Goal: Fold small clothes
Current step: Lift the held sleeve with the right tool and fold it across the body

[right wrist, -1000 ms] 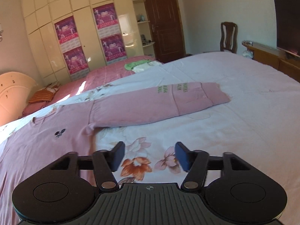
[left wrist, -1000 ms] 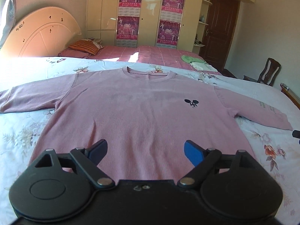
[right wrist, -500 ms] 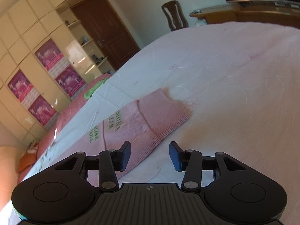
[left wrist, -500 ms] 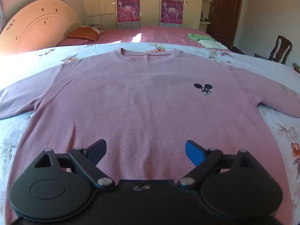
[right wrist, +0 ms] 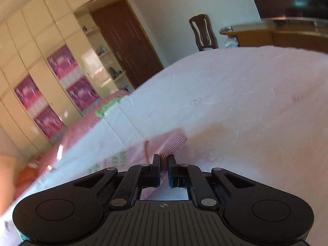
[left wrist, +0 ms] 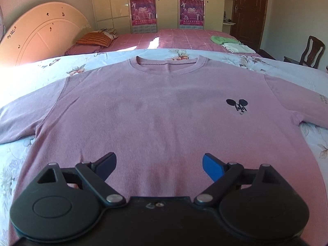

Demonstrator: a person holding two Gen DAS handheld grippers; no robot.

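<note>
Having swung right along the bed (right wrist: 256, 102) to the sleeve cuff (right wrist: 174, 143), right tongs (right wrist: 163, 170) closing, pinching it. Lying flat on the bed, pink sweater (left wrist: 155, 110); left tongs (left wrist: 158, 164) hovering released over its near hem. Next, probably: carrying the sleeve across the chest.

sunlit bedroom, cream wardrobe (left wrist: 164, 4), brown door (left wrist: 249, 10), wooden chair (left wrist: 312, 51)
</note>
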